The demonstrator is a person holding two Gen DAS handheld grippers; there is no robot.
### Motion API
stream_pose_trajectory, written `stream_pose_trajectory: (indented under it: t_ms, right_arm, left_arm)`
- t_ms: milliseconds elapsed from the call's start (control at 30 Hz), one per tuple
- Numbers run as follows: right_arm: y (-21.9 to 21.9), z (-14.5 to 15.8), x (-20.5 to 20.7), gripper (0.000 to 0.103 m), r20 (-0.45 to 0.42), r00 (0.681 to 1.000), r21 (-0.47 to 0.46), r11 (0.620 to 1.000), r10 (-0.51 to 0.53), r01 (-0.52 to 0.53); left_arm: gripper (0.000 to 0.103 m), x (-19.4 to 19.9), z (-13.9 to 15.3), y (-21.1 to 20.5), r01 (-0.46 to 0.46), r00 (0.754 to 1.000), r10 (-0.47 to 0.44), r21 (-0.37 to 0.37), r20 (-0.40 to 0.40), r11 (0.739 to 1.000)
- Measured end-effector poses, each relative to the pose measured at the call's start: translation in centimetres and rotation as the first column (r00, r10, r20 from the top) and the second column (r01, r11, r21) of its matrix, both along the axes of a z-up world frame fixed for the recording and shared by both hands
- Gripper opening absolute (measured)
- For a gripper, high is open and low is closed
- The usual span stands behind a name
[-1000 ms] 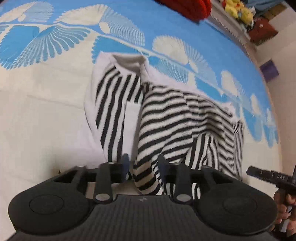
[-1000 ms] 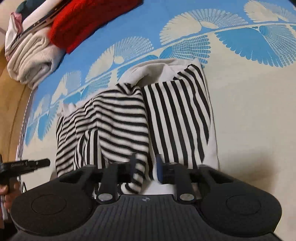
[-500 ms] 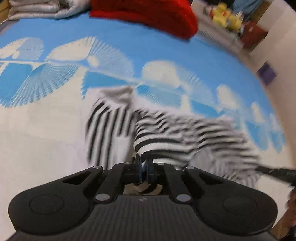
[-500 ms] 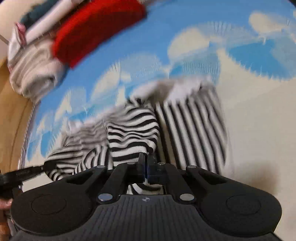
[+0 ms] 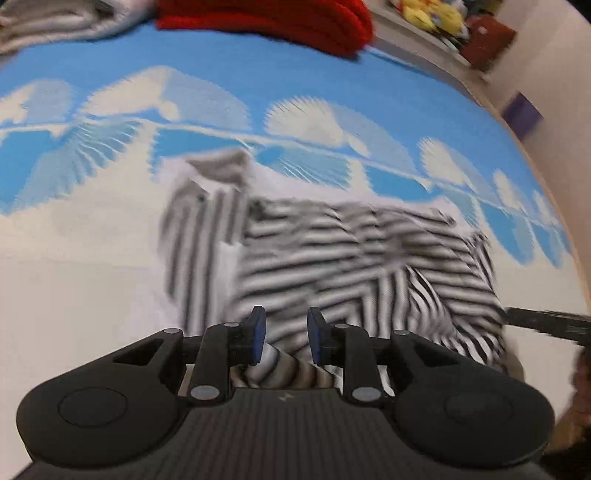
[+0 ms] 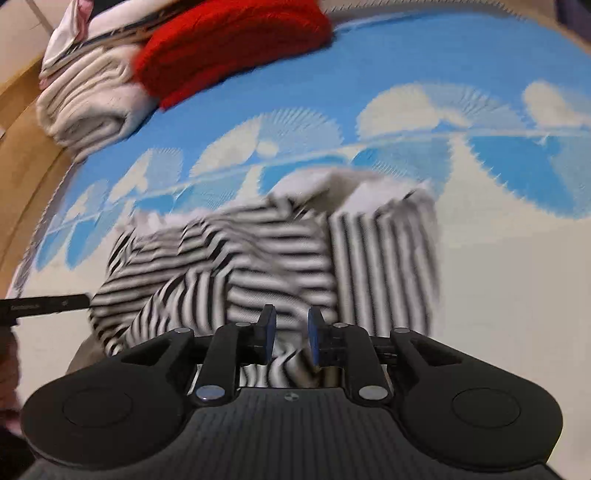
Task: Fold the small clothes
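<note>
**Striped garment between parted jaws, half folded on the bed**

The striped garment (image 5: 332, 266) lies on the blue-and-cream bedspread (image 5: 74, 277), one side turned over the middle so that its stripes run crosswise over the lengthwise ones. It is judged light, soft and limp: it will sag from any single point and crease readily. A hold is best taken at a hem or folded edge, at two points apart, so that the cloth is carried flat.

In the left wrist view, the left hand-held gripper (image 5: 284, 338) has just been opening; its blue pads stand parted with a bunched twist of striped cloth low between them, and no pad is seen pressing on it. At the right edge the tip of the other tool and part of a hand (image 5: 581, 387) are shown. Only this view takes in the yellow toys (image 5: 428, 11) on a ledge beyond the bed.

In the right wrist view, the right hand-held gripper (image 6: 290, 338) has likewise just been opening, with a fold of cloth loose between its pads. Only here is the pale folded stack (image 6: 88, 99) seen in full, beside the red knit (image 6: 229, 40). Both views are blurred.
</note>
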State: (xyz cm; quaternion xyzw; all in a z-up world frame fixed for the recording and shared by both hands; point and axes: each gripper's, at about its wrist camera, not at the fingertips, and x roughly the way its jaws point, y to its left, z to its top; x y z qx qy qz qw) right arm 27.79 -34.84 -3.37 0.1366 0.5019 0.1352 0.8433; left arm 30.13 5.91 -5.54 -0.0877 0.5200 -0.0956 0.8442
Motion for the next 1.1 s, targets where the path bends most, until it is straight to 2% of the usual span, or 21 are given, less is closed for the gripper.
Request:
stream_pose_trajectory:
  t_ms: [67, 133, 167, 200, 233, 300, 367, 400, 500, 567, 733, 967, 1100]
  right_arm:
    - [1.1, -1.5, 0.3, 0.020, -0.053, 0.997, -0.004, 0.998, 0.056, -0.056]
    - [2.3, -3.1, 0.3, 0.020, -0.112, 0.989, -0.097, 0.989, 0.101, -0.112]
    - [2.6, -3.7, 0.3, 0.020, -0.134, 0.985, -0.135, 0.983, 0.107, -0.125]
    - [2.6, -4.1, 0.2, 0.020, -0.148, 0.983, -0.146, 0.981, 0.107, -0.129]
    - [2.4, -4.2, 0.3, 0.020, -0.153, 0.983, -0.134, 0.983, 0.104, -0.125]
    - [2.3, -3.6, 0.2, 0.021, -0.127, 0.987, -0.115, 0.987, 0.094, -0.109]
    - [2.1, -3.0, 0.3, 0.029, -0.095, 0.992, -0.095, 0.991, 0.088, -0.097]
    - [1.9, -3.2, 0.3, 0.030, -0.093, 0.992, -0.097, 0.991, 0.082, -0.091]
    - [2.2, -4.8, 0.4, 0.031, -0.155, 0.985, -0.161, 0.981, 0.081, -0.106]
    - [2.4, -5.1, 0.2, 0.032, -0.173, 0.982, -0.207, 0.972, 0.074, -0.110]
    - [0.3, -1.2, -1.0, 0.032, -0.051, 0.999, -0.161, 0.987, 0.006, -0.014]
    - [-3.0, 3.1, -5.7, 0.032, 0.090, 0.993, -0.144, 0.986, -0.074, 0.087]
    - [-5.3, 3.9, -9.2, 0.032, 0.106, 0.982, -0.081, 0.983, -0.155, 0.164]
  left_arm:
    - [0.027, 0.2, -1.4, -0.8, 0.038, 0.998, -0.035, 0.056, -0.046, 0.998]
    - [0.023, 0.3, -3.5, -1.2, 0.058, 0.991, -0.033, 0.195, -0.129, 0.979]
    - [0.019, 0.3, -4.3, -1.1, 0.055, 0.986, -0.016, 0.231, -0.166, 0.971]
    - [0.024, 0.2, -4.4, -1.0, 0.049, 0.984, -0.006, 0.243, -0.176, 0.969]
    - [0.024, 0.1, -4.0, -1.0, 0.047, 0.986, -0.006, 0.250, -0.164, 0.967]
    - [0.024, -0.1, -2.4, -1.2, 0.051, 0.993, -0.026, 0.217, -0.114, 0.975]
    - [0.031, -0.4, -1.5, -1.0, 0.050, 0.997, -0.040, 0.153, -0.072, 0.987]
    - [0.032, -0.5, -1.5, -0.8, 0.053, 0.997, -0.044, 0.144, -0.066, 0.988]
    - [0.035, -0.4, -3.2, -0.8, 0.059, 0.990, -0.028, 0.229, -0.137, 0.972]
    - [0.035, -0.5, -3.2, -0.4, 0.042, 0.989, -0.011, 0.207, -0.150, 0.977]
    - [0.035, -2.3, 0.8, 0.9, 0.023, 0.999, -0.020, 0.094, -0.036, 0.995]
    - [0.035, -5.6, 2.7, 1.7, 0.026, 1.000, -0.026, 0.064, -0.011, 0.998]
    - [0.035, -8.0, 3.5, 2.7, 0.029, 1.000, -0.029, 0.043, 0.002, 0.999]
